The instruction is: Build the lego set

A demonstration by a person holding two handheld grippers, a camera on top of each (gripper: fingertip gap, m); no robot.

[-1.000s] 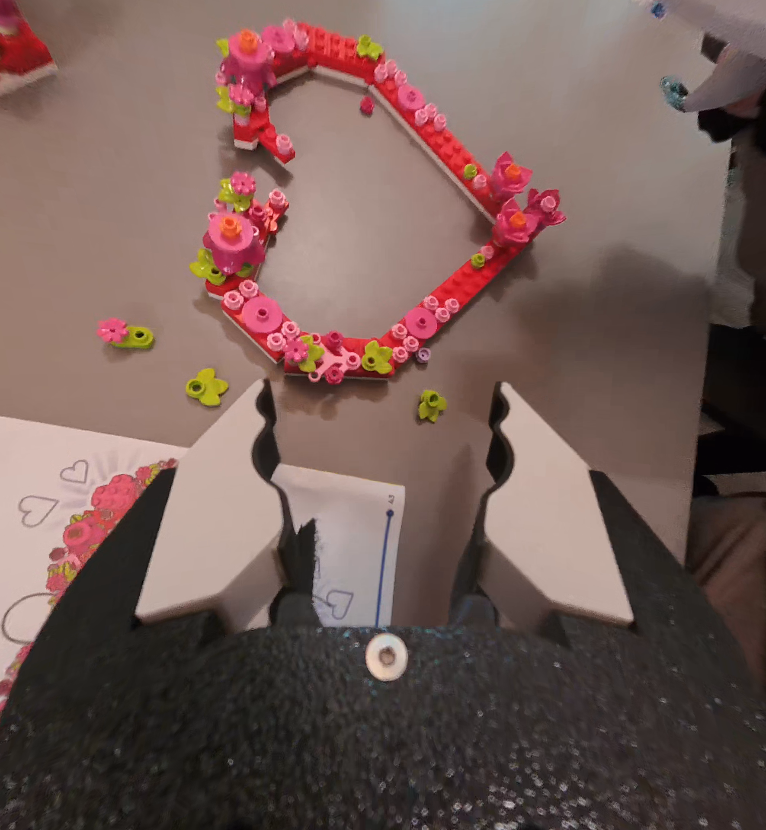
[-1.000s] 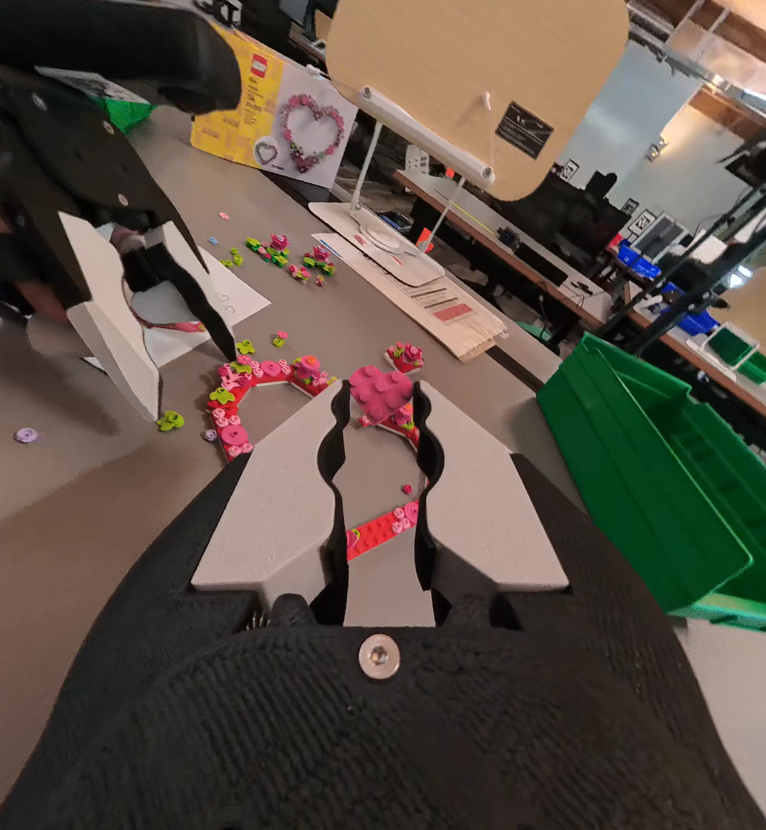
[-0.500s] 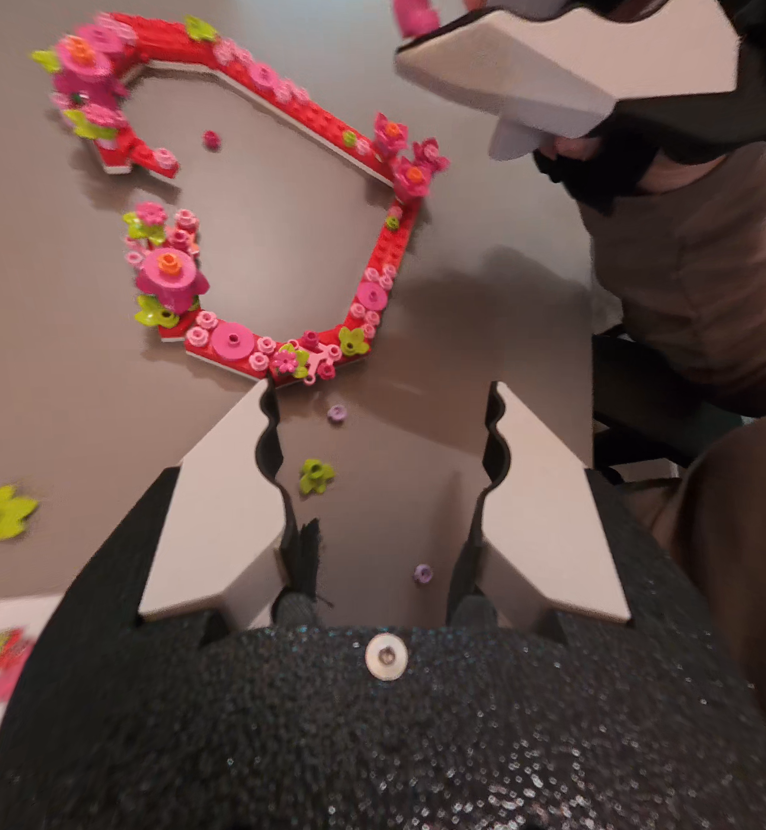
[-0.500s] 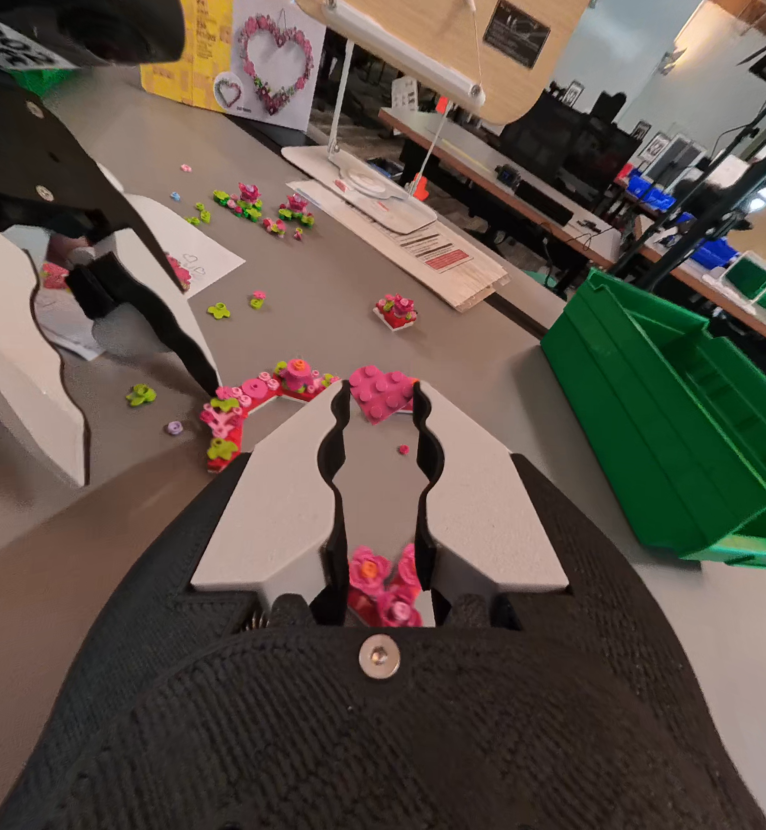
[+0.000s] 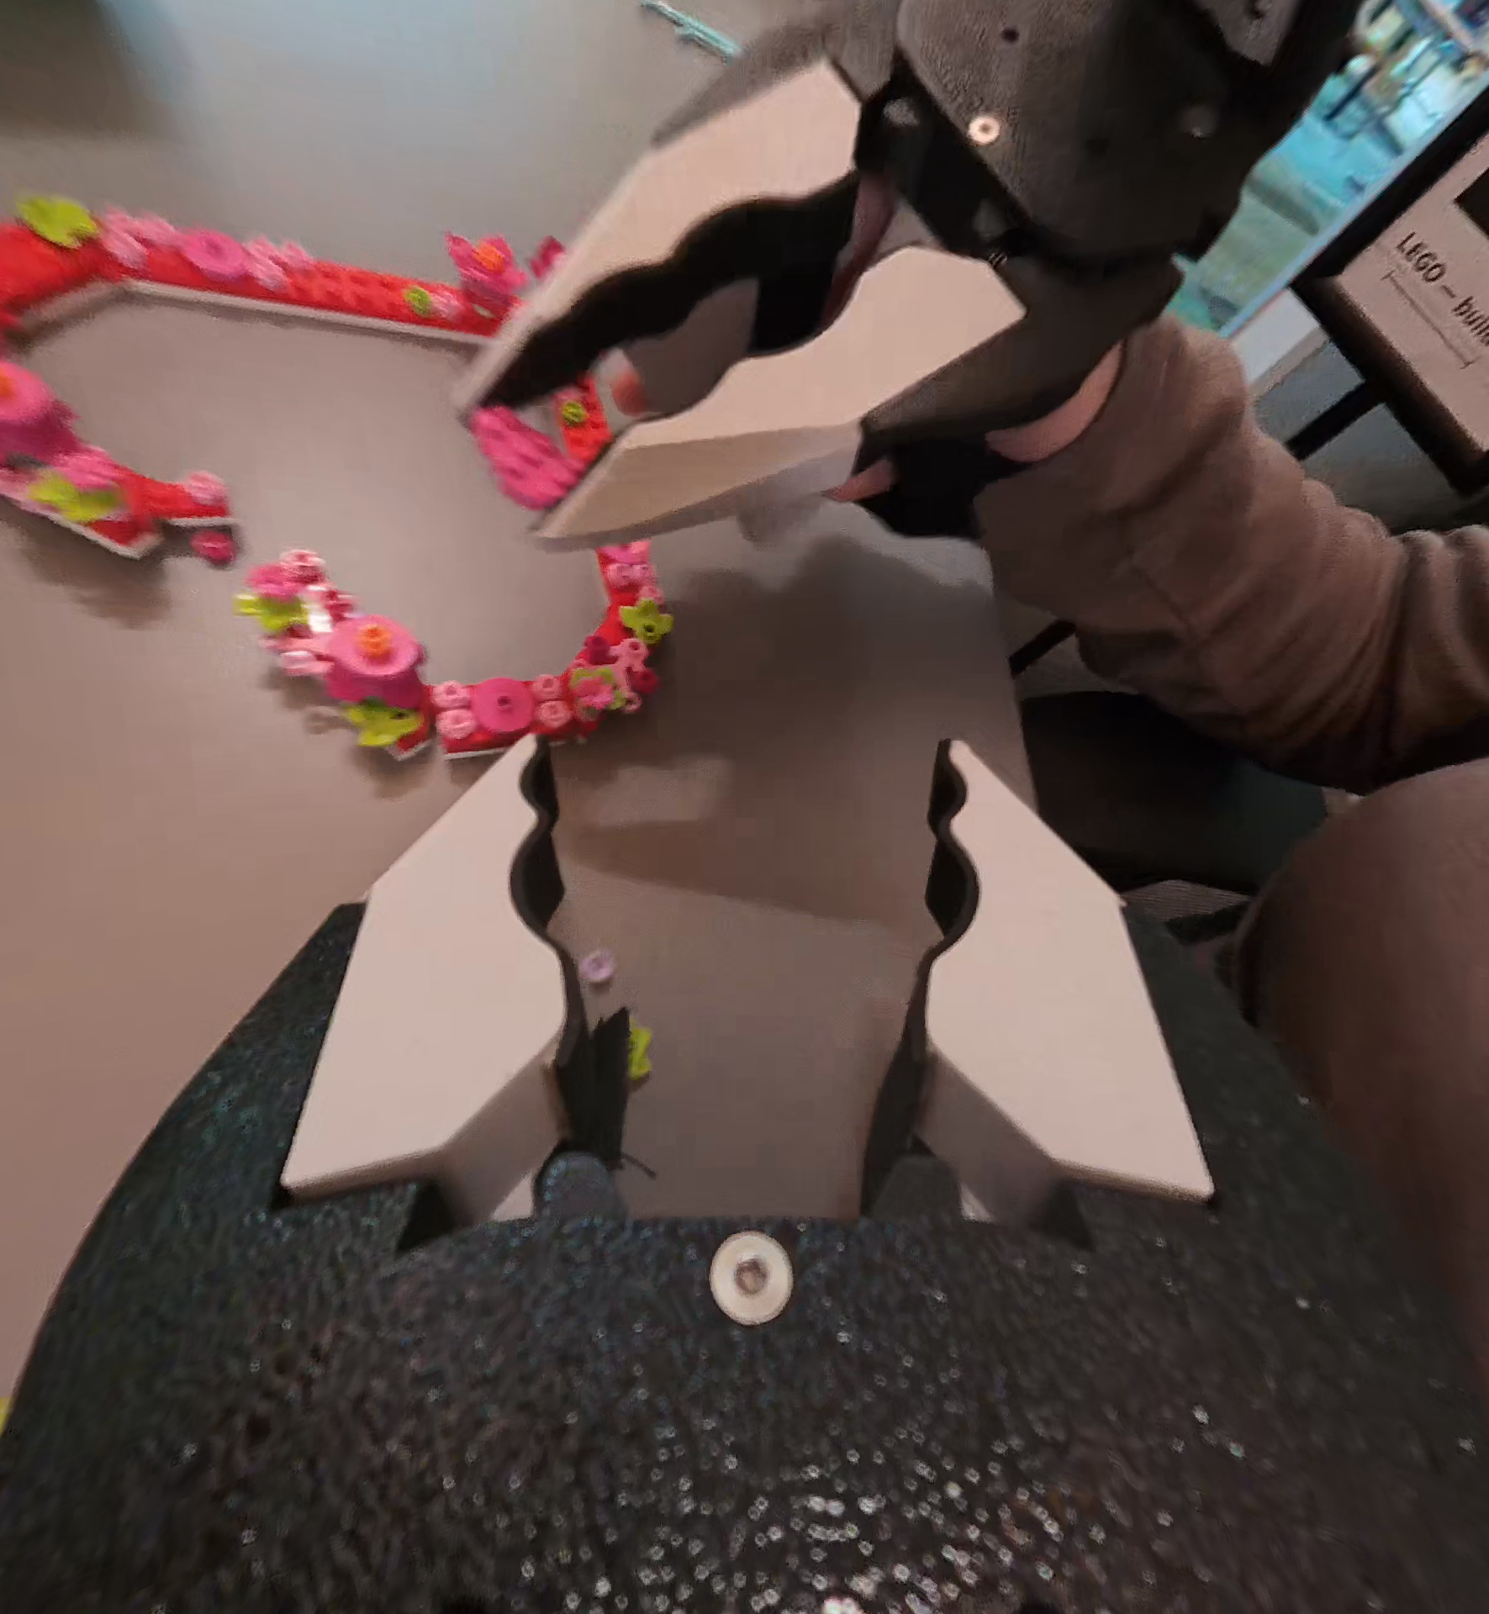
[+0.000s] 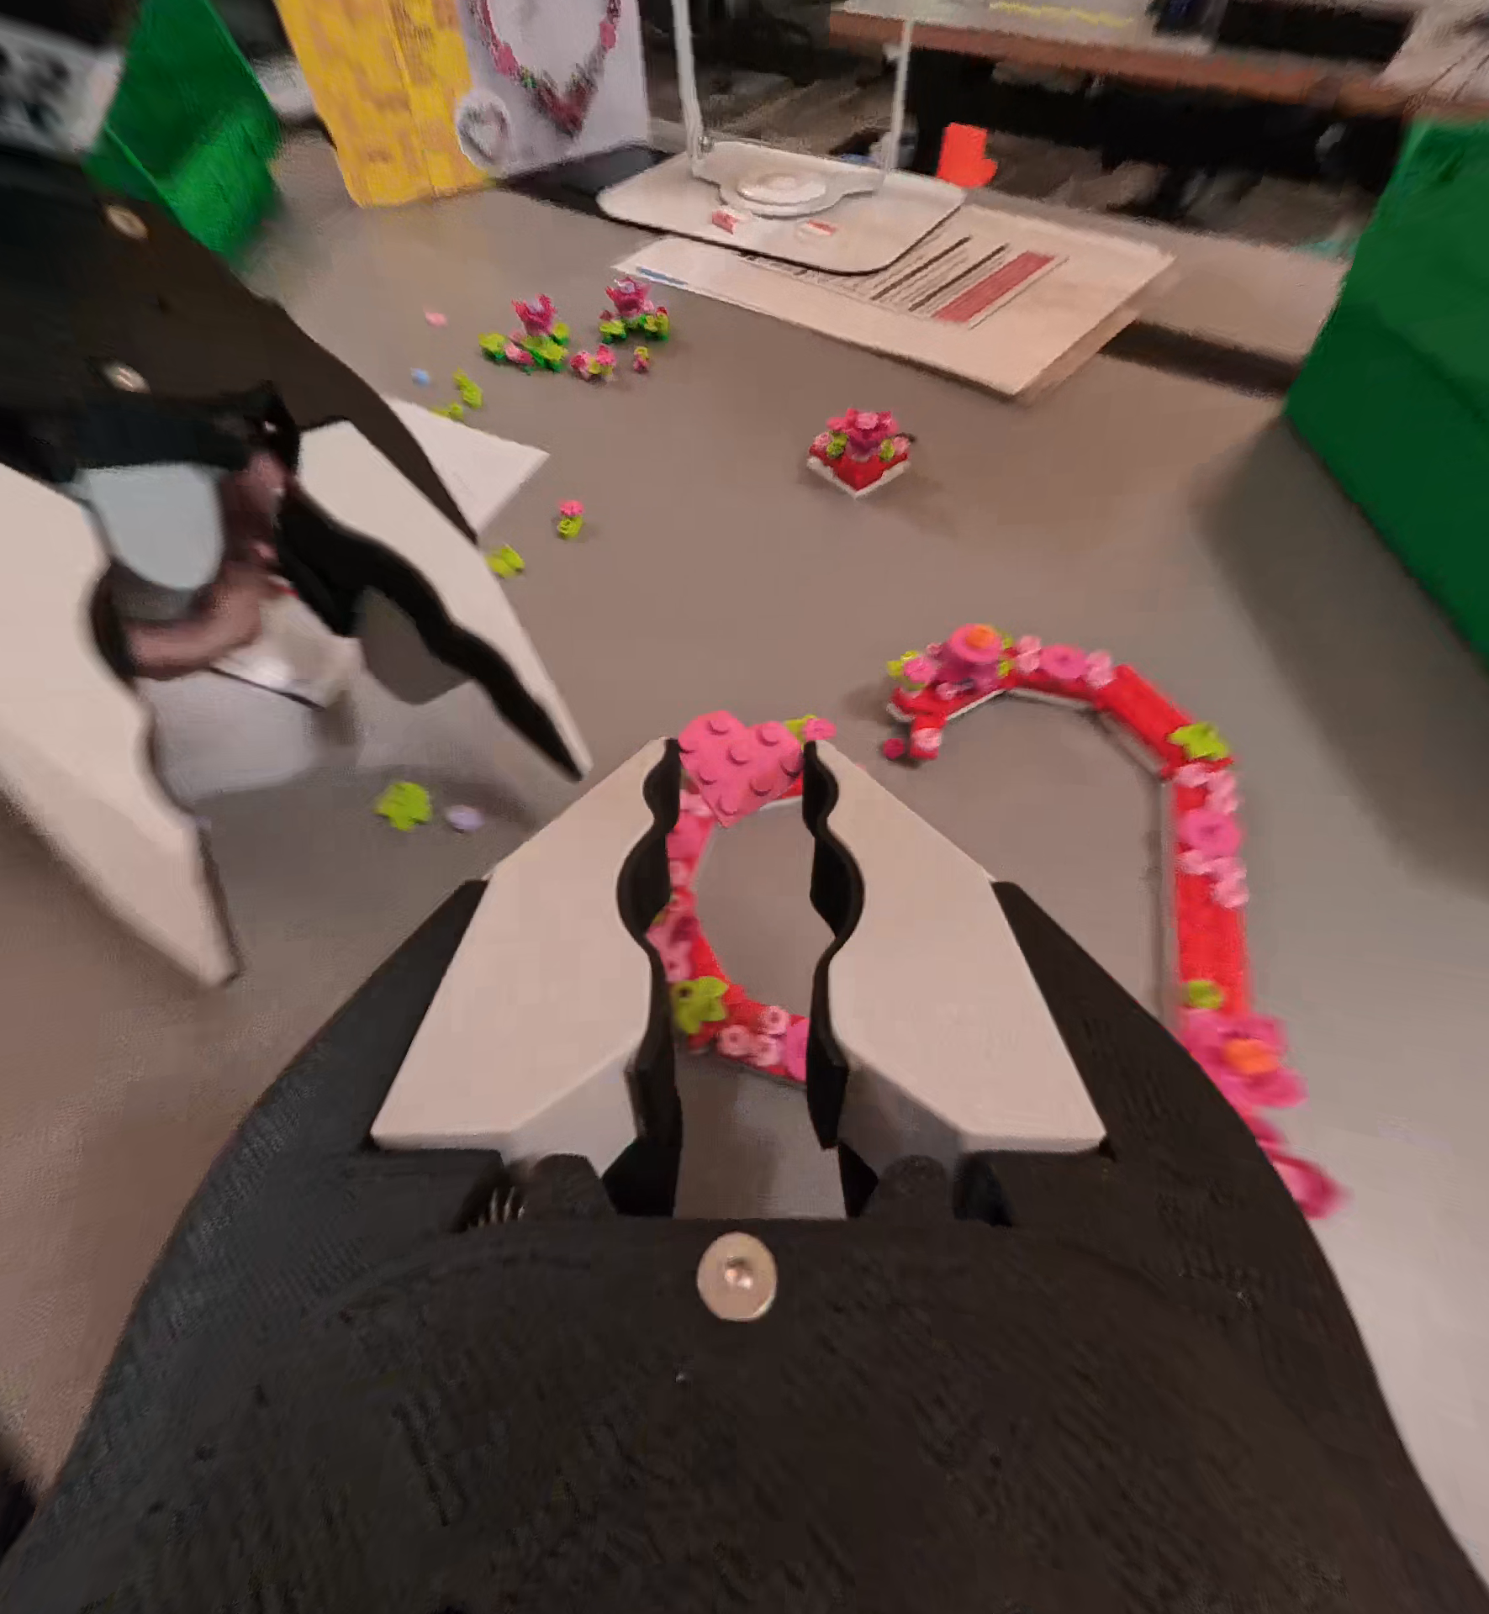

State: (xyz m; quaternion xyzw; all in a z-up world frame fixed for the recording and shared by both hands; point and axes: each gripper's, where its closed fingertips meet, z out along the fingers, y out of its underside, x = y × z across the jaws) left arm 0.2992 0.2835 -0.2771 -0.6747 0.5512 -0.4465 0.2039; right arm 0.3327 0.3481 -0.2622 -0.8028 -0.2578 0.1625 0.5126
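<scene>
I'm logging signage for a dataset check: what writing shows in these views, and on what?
Grey sign, far right of the left wrist view: a printed line, not quoted here.
Yellow box: print too blurred to read.
Cardboard sheet: label lines too blurred.
Pink heart piece: none legible.
</scene>
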